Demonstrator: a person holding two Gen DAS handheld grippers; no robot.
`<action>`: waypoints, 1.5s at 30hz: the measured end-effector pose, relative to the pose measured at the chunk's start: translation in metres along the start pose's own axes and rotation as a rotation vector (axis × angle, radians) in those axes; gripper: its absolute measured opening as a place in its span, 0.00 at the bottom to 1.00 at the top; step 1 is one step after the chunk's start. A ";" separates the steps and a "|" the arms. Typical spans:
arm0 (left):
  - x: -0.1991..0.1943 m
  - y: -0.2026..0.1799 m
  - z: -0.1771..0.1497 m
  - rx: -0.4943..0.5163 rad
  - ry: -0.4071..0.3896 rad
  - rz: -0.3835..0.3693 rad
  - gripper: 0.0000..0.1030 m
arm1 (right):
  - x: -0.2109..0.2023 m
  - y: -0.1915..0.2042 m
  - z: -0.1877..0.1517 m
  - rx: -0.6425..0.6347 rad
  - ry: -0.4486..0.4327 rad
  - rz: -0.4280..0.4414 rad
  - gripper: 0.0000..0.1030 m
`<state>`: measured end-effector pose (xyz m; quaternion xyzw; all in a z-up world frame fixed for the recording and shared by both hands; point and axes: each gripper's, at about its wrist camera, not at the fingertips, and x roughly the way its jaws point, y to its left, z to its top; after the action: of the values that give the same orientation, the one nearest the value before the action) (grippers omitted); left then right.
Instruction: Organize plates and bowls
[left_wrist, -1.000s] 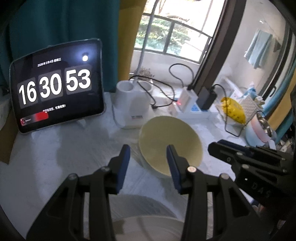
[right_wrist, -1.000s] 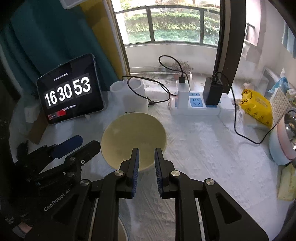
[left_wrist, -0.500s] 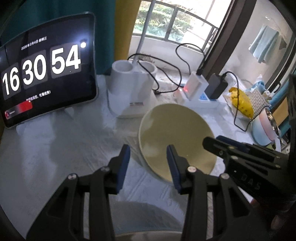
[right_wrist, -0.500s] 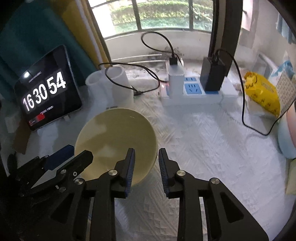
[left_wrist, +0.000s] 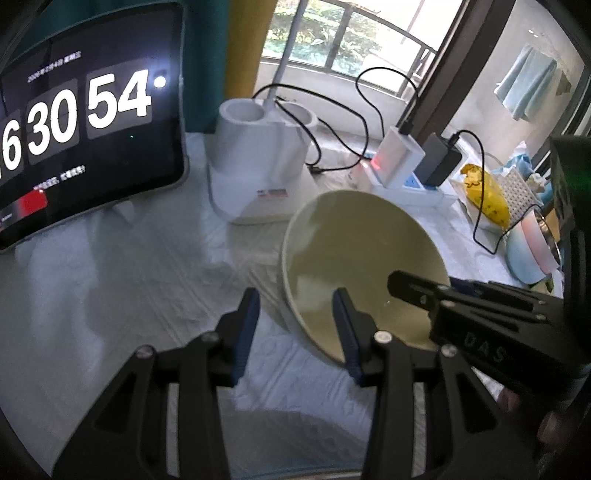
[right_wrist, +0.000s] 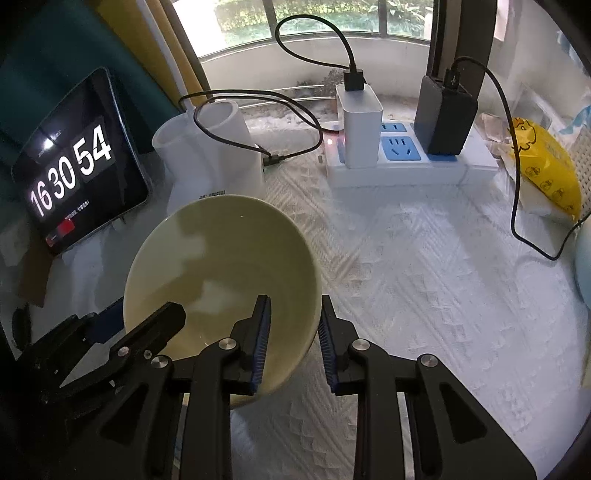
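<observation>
The pale yellow bowl (right_wrist: 221, 273) sits on the white cloth (right_wrist: 424, 280), near the middle, in front of the white holder (right_wrist: 210, 155). The right gripper (right_wrist: 293, 332) has just been opening; its fingers straddle the bowl's rim, maybe not touching. The left gripper (left_wrist: 295, 328) is apart around the other rim.

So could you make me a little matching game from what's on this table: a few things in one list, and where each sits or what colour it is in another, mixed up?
Things:
1. bowl
2. tablet clock
3. yellow bag
4. black charger

Descriptions:
A. plugged into the power strip
B. pale yellow, its rim between the right tongs
C. printed with a duck, far right
D. propped at the far left, showing white digits

Pairs: 1-B, 2-D, 3-C, 4-A
</observation>
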<state>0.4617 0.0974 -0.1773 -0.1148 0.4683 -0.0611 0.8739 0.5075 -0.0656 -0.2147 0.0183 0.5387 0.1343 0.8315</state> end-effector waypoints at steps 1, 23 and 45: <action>0.001 0.000 0.000 0.002 -0.001 -0.003 0.41 | -0.002 -0.001 0.000 0.000 0.002 -0.002 0.24; -0.019 -0.011 -0.008 0.055 -0.065 0.029 0.35 | -0.033 0.011 -0.008 -0.041 -0.093 -0.014 0.15; -0.092 -0.050 -0.025 0.083 -0.186 0.012 0.35 | -0.110 0.001 -0.041 0.003 -0.186 0.035 0.15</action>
<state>0.3900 0.0654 -0.1032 -0.0809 0.3831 -0.0641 0.9179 0.4285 -0.0957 -0.1337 0.0415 0.4590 0.1457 0.8754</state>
